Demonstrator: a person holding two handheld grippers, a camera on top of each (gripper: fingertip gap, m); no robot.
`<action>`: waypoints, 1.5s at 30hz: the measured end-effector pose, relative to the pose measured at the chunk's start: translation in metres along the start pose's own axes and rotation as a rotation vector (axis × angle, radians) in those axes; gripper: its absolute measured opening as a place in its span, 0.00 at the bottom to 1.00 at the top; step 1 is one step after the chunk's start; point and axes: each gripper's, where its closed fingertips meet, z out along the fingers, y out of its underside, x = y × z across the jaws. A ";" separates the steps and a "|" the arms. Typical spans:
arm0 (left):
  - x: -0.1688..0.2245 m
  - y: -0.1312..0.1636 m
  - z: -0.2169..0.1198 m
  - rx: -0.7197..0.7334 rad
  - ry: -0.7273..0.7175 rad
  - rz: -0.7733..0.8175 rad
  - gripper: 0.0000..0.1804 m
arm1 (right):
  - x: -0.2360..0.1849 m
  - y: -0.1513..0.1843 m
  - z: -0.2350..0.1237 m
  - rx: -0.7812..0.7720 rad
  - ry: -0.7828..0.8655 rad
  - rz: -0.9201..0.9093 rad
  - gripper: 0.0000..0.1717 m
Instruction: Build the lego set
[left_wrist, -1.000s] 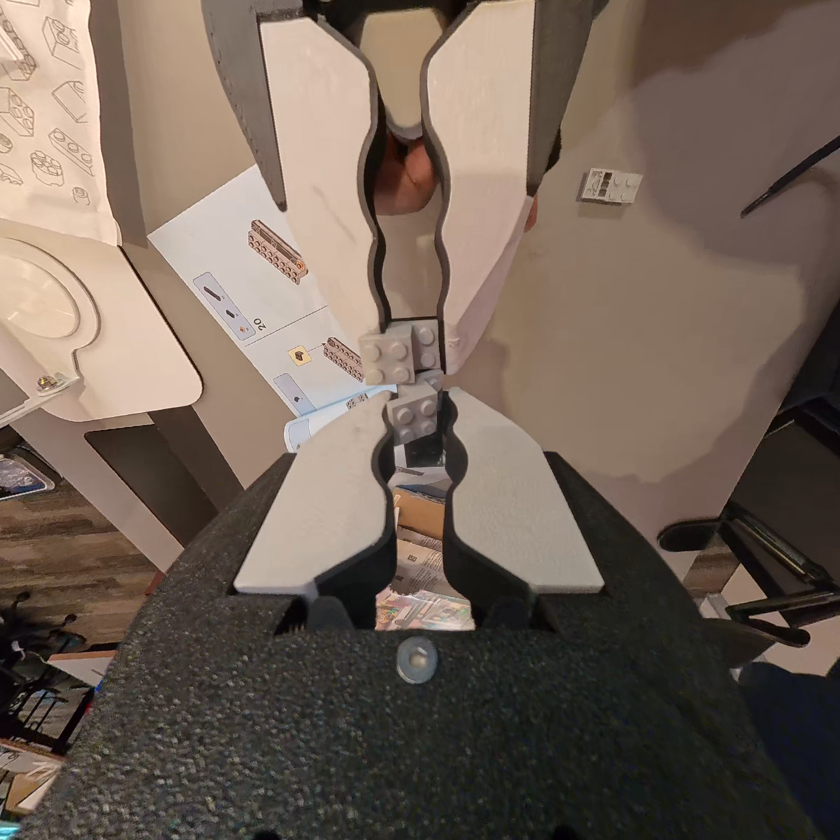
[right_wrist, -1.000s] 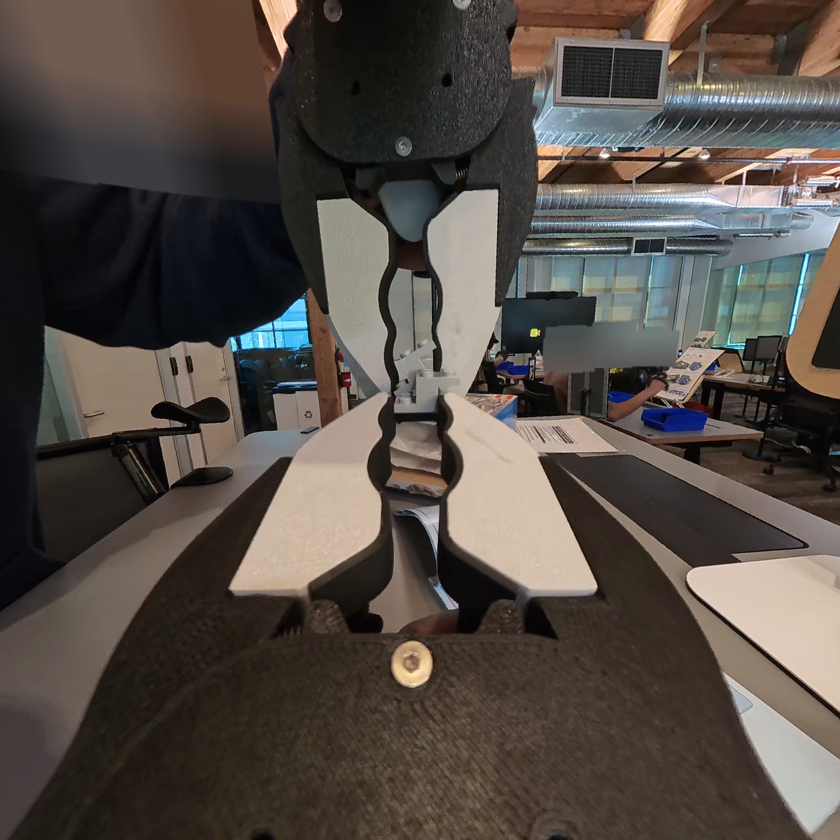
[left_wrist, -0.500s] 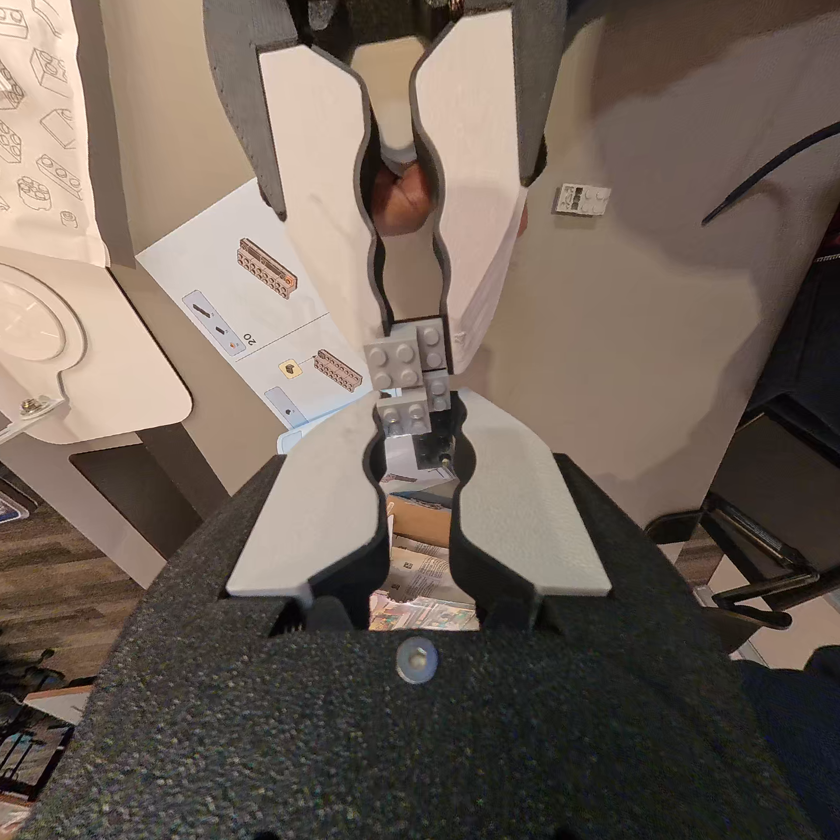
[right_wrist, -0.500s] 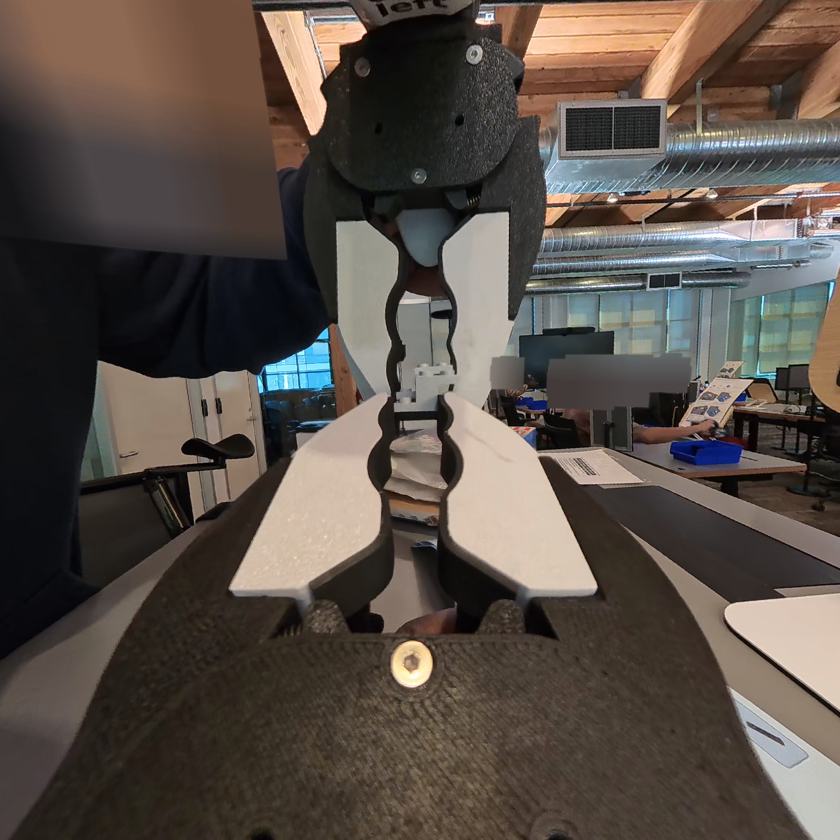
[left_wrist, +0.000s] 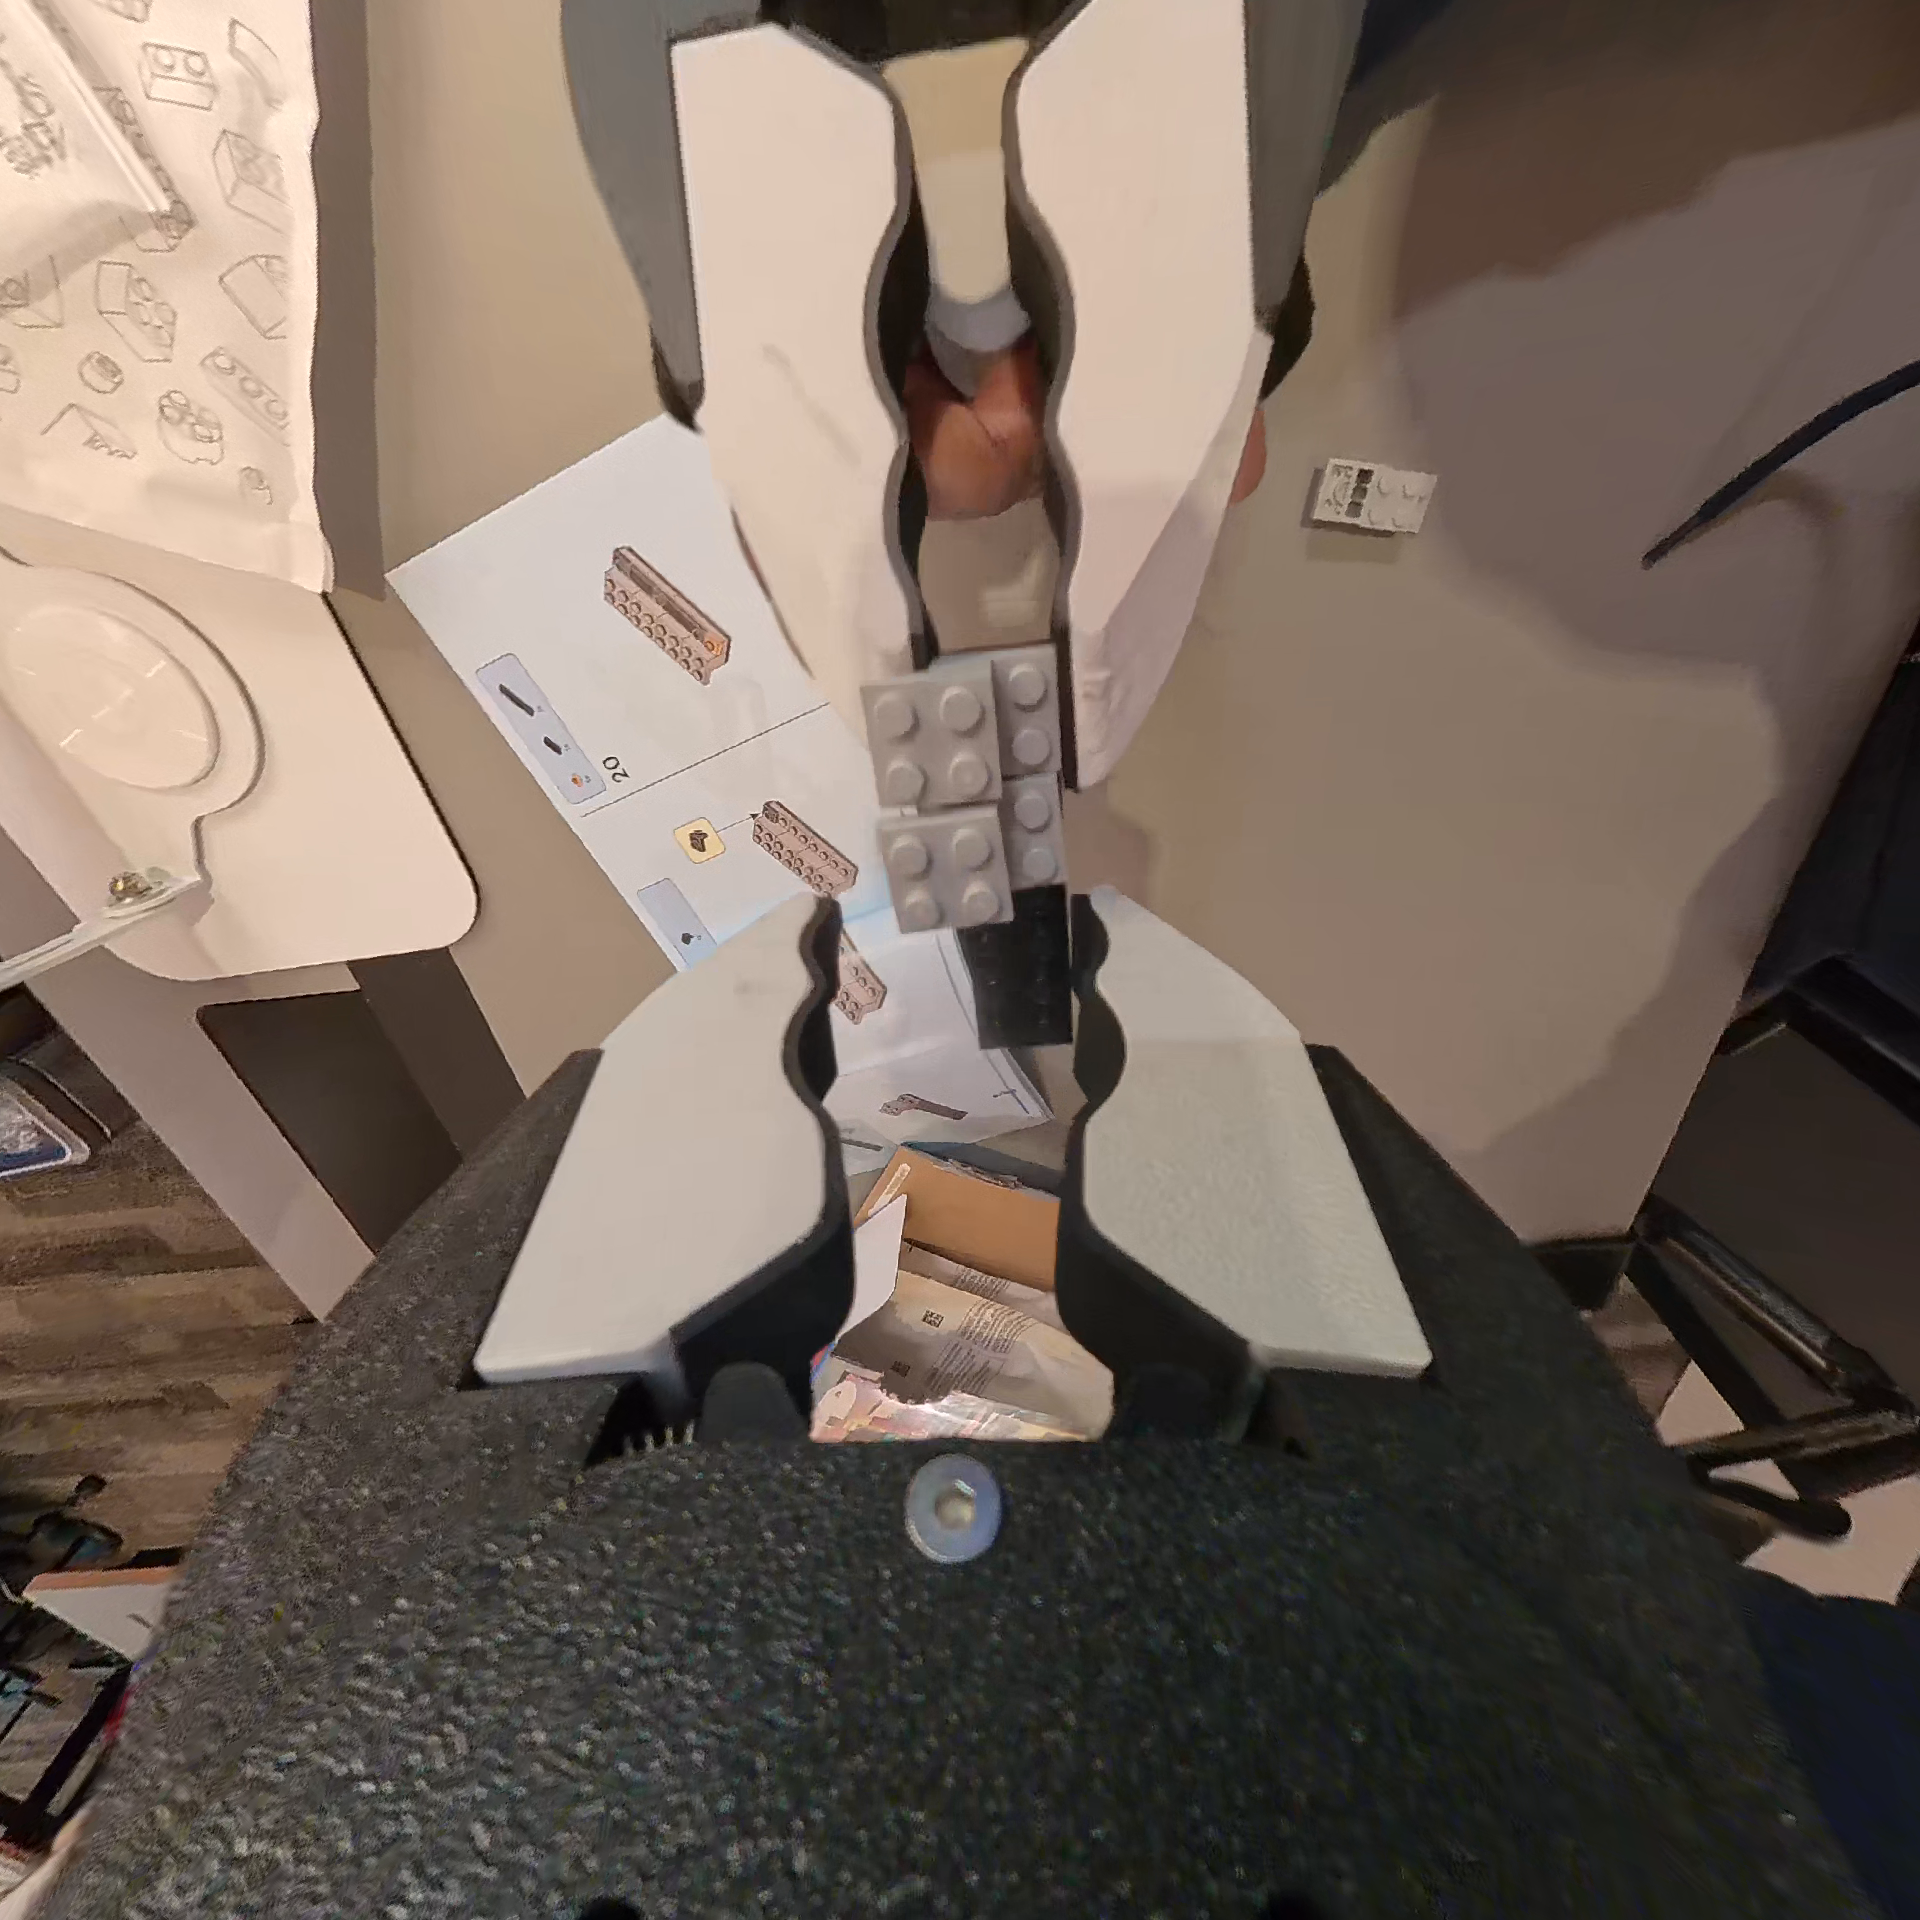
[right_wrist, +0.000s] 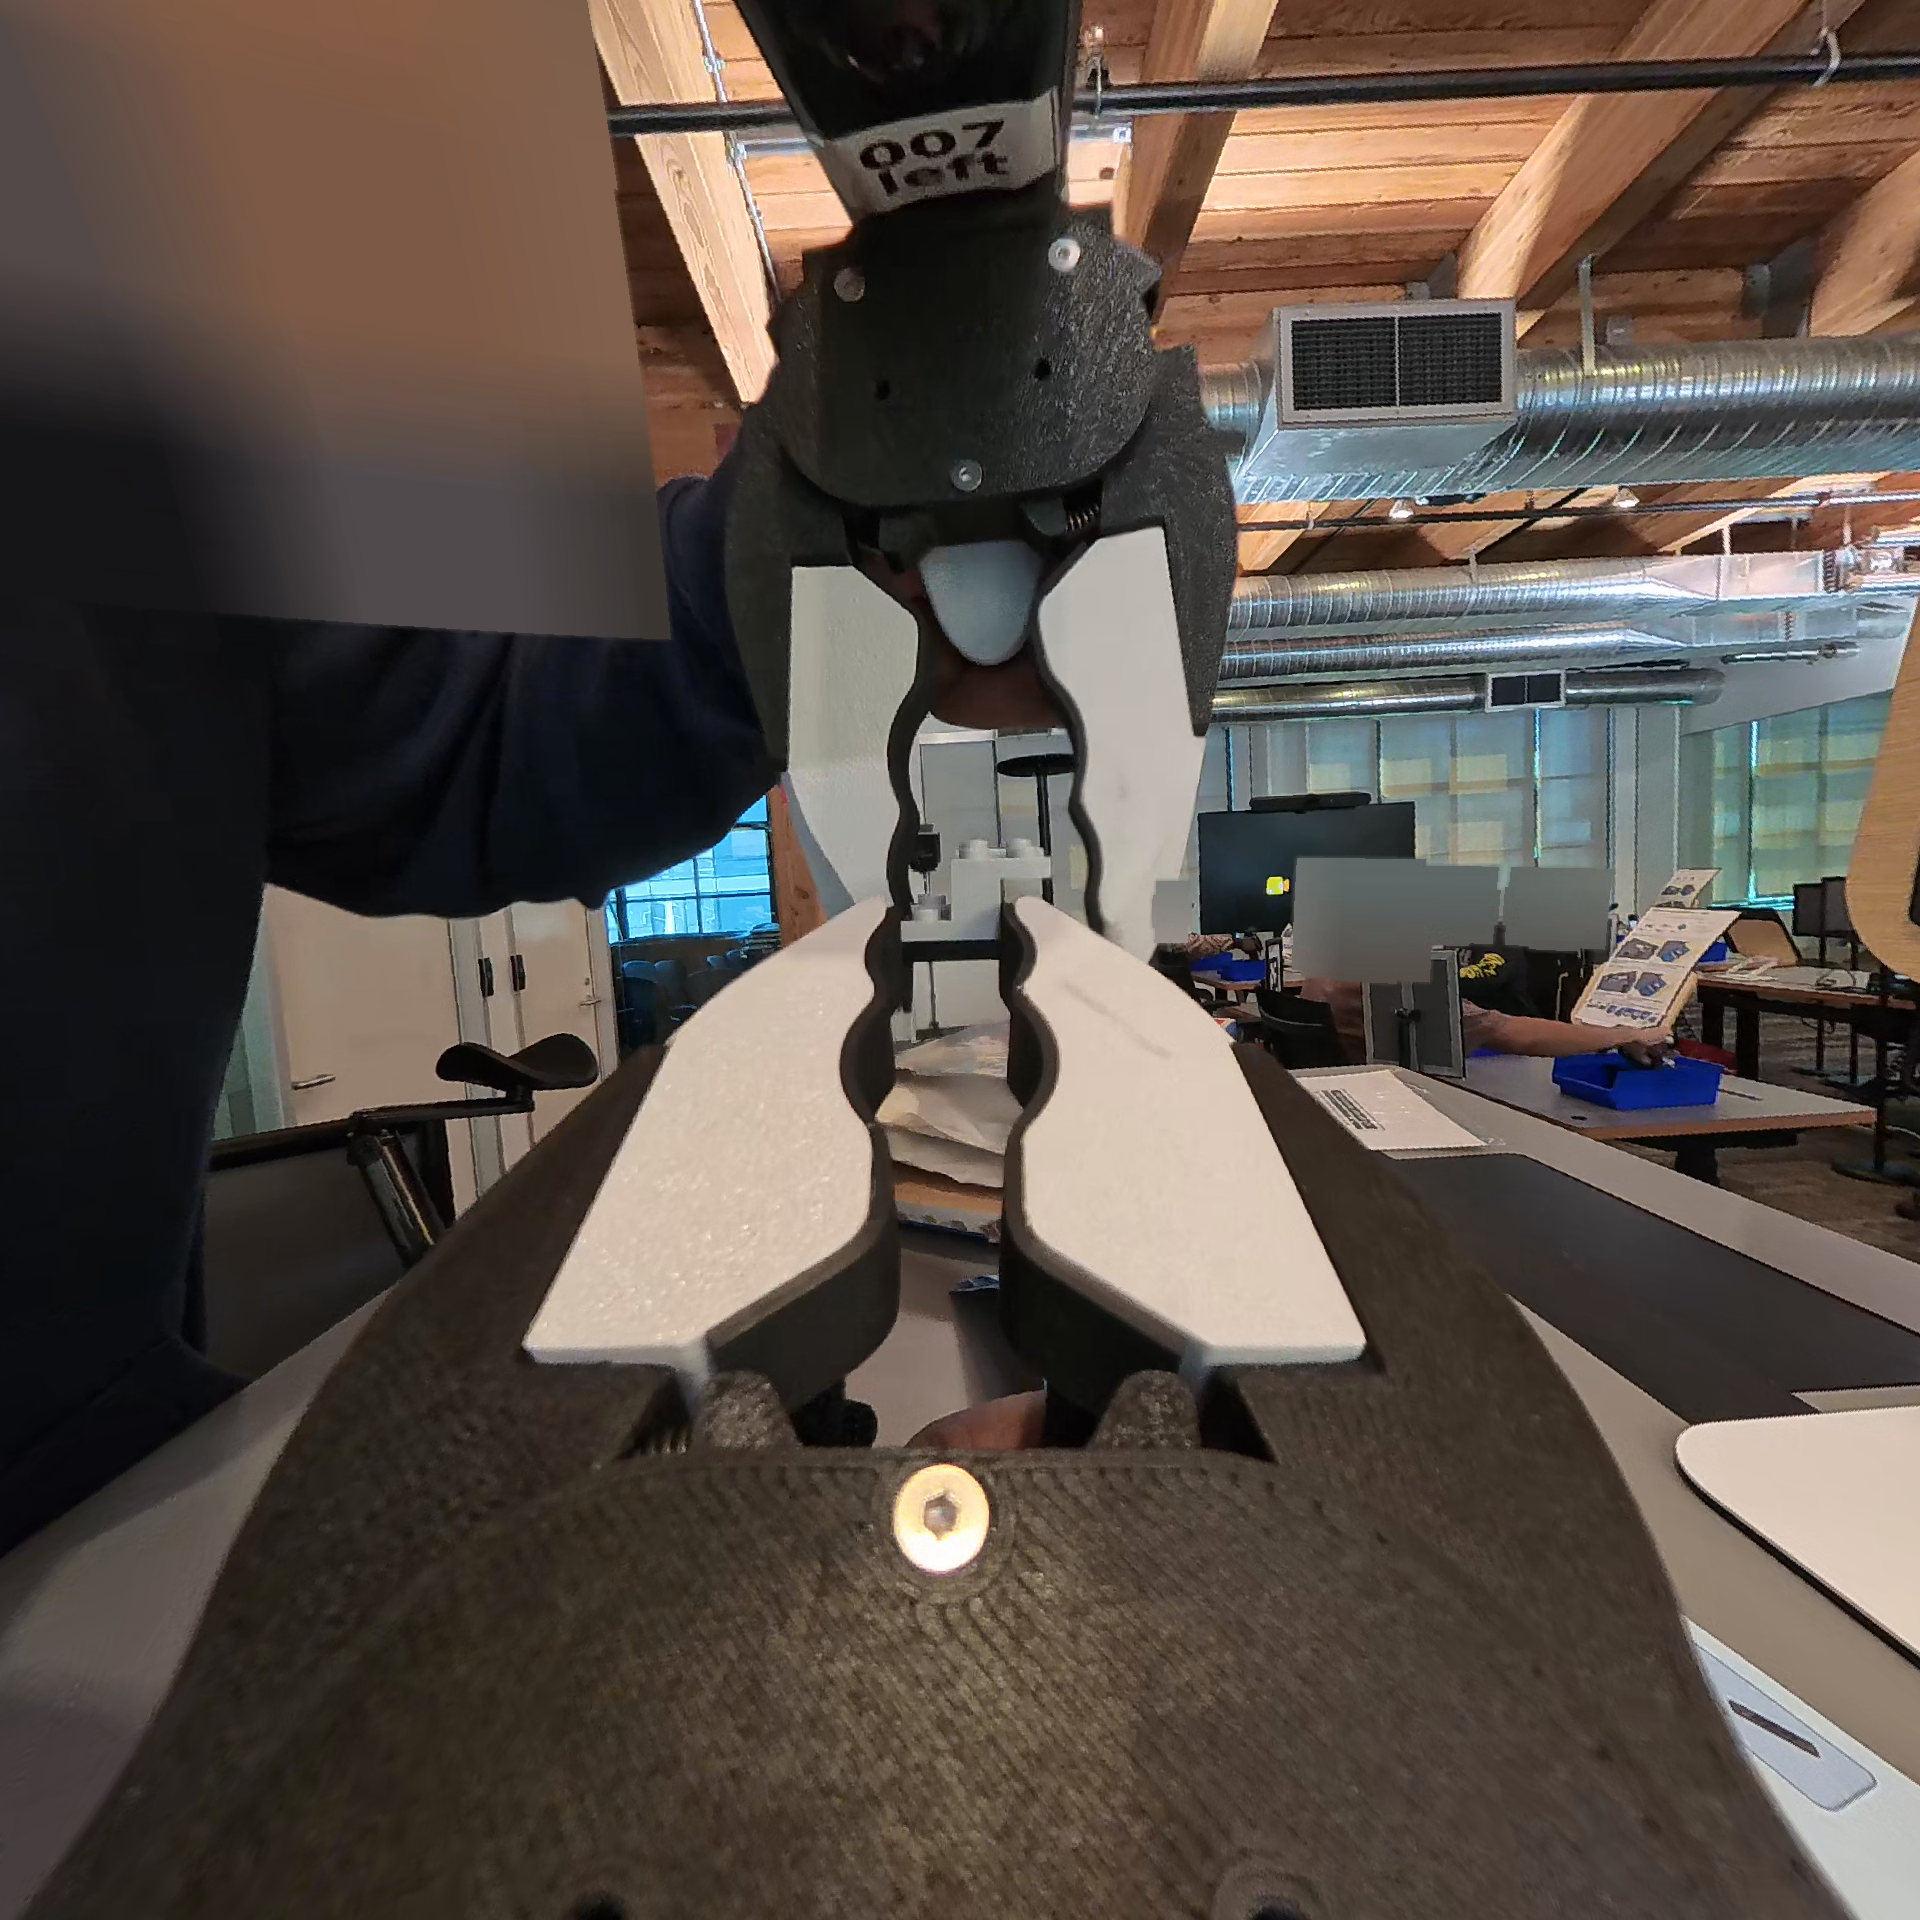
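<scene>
A small assembly of light grey bricks (left_wrist: 940, 800) on a black plate (left_wrist: 1018, 966) hangs in the air between the two grippers. My right gripper (right_wrist: 948, 914) is shut on the black plate (right_wrist: 951, 940) at its base, with the grey bricks (right_wrist: 977, 883) standing above its fingertips. In the left wrist view it (left_wrist: 992, 665) comes in from the top, clamping the far end of the assembly. My left gripper (left_wrist: 956, 914) is open, its fingers spread to either side of the assembly's near end. In the right wrist view it (right_wrist: 987, 842) hangs from above with its fingers wide around the bricks.
An open instruction booklet (left_wrist: 665, 707) lies on the beige table (left_wrist: 1455, 831), with a small white brick (left_wrist: 1371, 497) farther right. A printed sheet of brick drawings (left_wrist: 135, 208) and a white board (left_wrist: 208, 727) lie left. Papers and a cardboard box (left_wrist: 966, 1247) lie below. Blue bins (right_wrist: 1636, 1081) stand on a far table. The grippers are tip to tip, or close to it.
My left gripper's jaws have opened off the brick assembly they clamped a second ago and drawn back slightly. My right gripper has kept its grip on the black plate.
</scene>
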 end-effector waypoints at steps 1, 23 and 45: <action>-0.001 0.002 -0.002 0.024 -0.014 -0.018 0.26 | 0.000 -0.001 0.000 0.002 0.000 -0.002 0.10; -0.017 -0.010 -0.022 1.762 0.523 -1.501 0.46 | 0.013 0.006 0.000 -0.042 0.125 -0.140 0.10; -0.022 -0.027 -0.013 1.703 0.583 -1.516 0.24 | 0.015 0.011 -0.001 -0.085 0.147 -0.190 0.10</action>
